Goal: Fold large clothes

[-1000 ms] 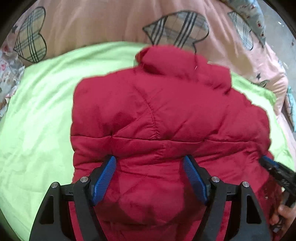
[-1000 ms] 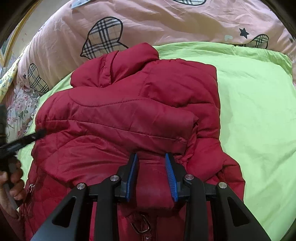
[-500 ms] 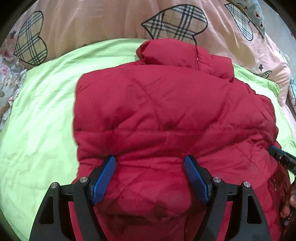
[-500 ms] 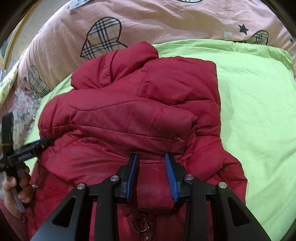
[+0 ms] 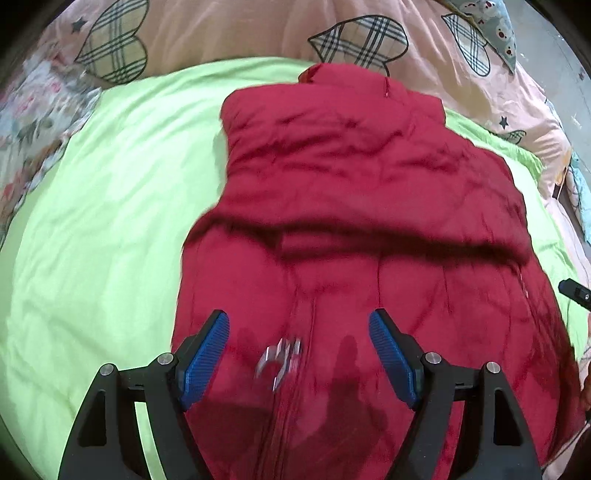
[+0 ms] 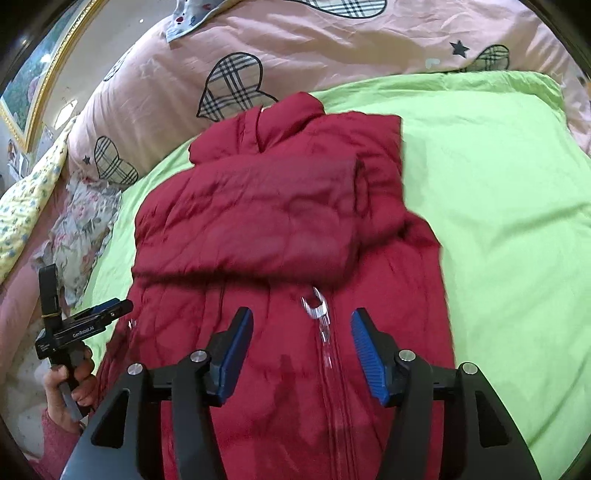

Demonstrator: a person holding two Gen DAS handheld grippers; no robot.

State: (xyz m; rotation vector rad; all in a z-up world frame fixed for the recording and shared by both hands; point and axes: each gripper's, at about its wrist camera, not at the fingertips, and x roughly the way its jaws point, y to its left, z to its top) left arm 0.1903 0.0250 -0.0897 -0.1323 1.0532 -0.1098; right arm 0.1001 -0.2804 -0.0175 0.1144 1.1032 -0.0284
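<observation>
Writing: white lettering on the side of the left gripper (image 6: 107, 308), seen from the right wrist view, reads about "GenRobot.AI"; a smaller label behind it is too small to read.
Left jaws: spread wide on the left gripper (image 5: 299, 352), blue ribbed pads (image 5: 205, 356) apart, nothing pinched; red fabric lies below the gap.
Right jaws: opening on the right gripper (image 6: 302, 350), blue pads (image 6: 364, 349) clear of the cloth; nothing is pressed between them, the jacket only lies beneath.
Jacket: red puffer jacket (image 5: 369, 192) lies on the bed straight ahead of and under both pairs of jaws, collar at the far end from them.
Fold: upper part is doubled over, forming a thick ridge across the jacket just beyond the jaws; the flat lower part runs back under them.
Zipper pull: metal zipper pull (image 6: 314, 304) sits between the right jaws, just ahead of them, with the zip line running back toward the camera; in the left view it is blurred between the left jaws.
Hand: hand (image 6: 74, 376) grips the left gripper's handle, well to the left of the right jaws, beside the jacket's edge.
Sheet: lime green sheet (image 6: 498, 206) spreads on both sides of the jacket.
Quilt: pink quilt (image 5: 229, 33) with plaid hearts and small stars lies beyond the collar.
Frame: gold picture frame (image 6: 44, 74) at far upper left of the right wrist view.
</observation>
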